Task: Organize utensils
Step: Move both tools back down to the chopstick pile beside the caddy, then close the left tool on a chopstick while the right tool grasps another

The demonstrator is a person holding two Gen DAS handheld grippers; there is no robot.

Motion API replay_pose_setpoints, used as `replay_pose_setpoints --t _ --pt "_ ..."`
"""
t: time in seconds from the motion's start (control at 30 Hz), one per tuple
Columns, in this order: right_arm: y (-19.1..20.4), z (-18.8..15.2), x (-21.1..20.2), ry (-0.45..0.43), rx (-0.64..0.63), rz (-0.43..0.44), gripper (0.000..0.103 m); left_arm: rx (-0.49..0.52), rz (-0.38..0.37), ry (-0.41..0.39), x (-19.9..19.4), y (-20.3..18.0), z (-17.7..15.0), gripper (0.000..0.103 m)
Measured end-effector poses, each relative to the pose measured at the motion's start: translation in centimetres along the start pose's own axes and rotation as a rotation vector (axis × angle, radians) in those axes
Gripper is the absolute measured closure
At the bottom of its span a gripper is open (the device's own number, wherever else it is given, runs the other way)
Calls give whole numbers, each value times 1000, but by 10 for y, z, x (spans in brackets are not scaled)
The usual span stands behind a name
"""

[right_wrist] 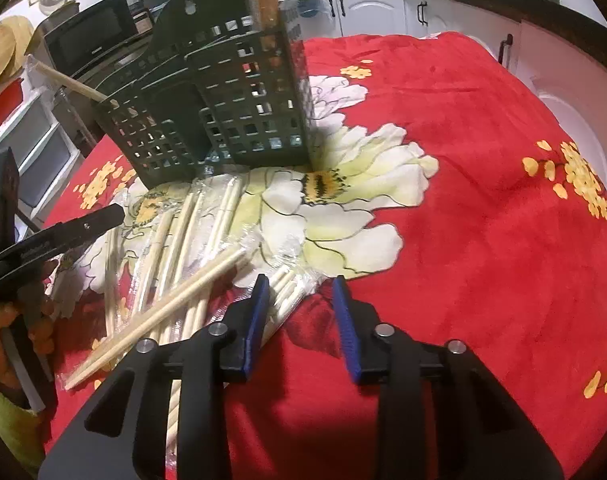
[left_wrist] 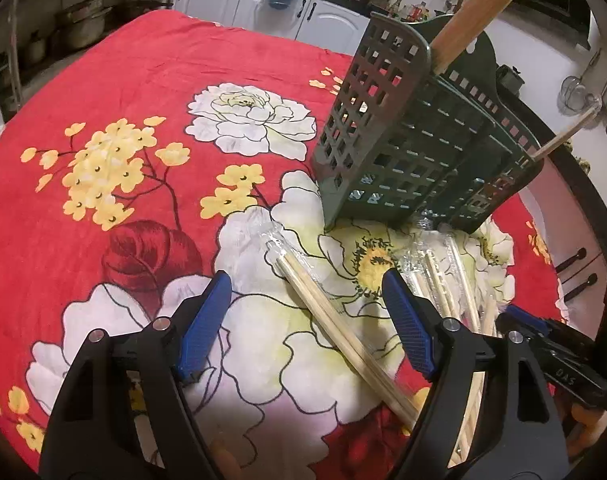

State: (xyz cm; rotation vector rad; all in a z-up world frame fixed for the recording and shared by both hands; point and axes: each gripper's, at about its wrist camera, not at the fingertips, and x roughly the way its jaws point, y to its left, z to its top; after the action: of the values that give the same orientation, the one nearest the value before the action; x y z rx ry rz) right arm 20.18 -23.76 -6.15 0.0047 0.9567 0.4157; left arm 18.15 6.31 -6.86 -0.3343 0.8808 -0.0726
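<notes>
A dark green slotted utensil holder (left_wrist: 415, 152) (right_wrist: 231, 112) stands on the red floral cloth, with a thick wooden handle (left_wrist: 483, 8) and a thin stick (left_wrist: 563, 136) poking out of it. In front of it lies a heap of plastic-wrapped chopsticks (right_wrist: 175, 240). One pair of chopsticks (left_wrist: 343, 336) lies slantwise between the wide-apart fingers of my left gripper (left_wrist: 305, 278), which is open and touches nothing. My right gripper (right_wrist: 301, 280) hovers low over another wrapped pair (right_wrist: 287, 288). That pair rests beside its left pad, and a gap shows on the other side.
The red flowered cloth (left_wrist: 143, 80) covers the whole table, with bare cloth left of the holder in the left wrist view. White cabinets (left_wrist: 263, 4) run behind the table. A microwave (right_wrist: 91, 36) stands past the holder, and pots (left_wrist: 79, 24) sit on shelves.
</notes>
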Motion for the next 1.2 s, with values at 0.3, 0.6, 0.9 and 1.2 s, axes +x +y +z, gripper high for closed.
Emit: replay_pose_setpoints --t 0.3,0.6,0.9,1.2 --pt "-10 -1 2 9 43 24 79 1 14 4 8 6 8 41" --pt "-23 4 5 -11 117 65 95 -13 68 -14 10 17 11 79" --pt "-27 6 -24 -110 124 81 97 -86 -16 -26 -1 35 8 98" --pt "-12 12 -60 -226 53 98 97 -89 -71 -134 -49 28 11 100"
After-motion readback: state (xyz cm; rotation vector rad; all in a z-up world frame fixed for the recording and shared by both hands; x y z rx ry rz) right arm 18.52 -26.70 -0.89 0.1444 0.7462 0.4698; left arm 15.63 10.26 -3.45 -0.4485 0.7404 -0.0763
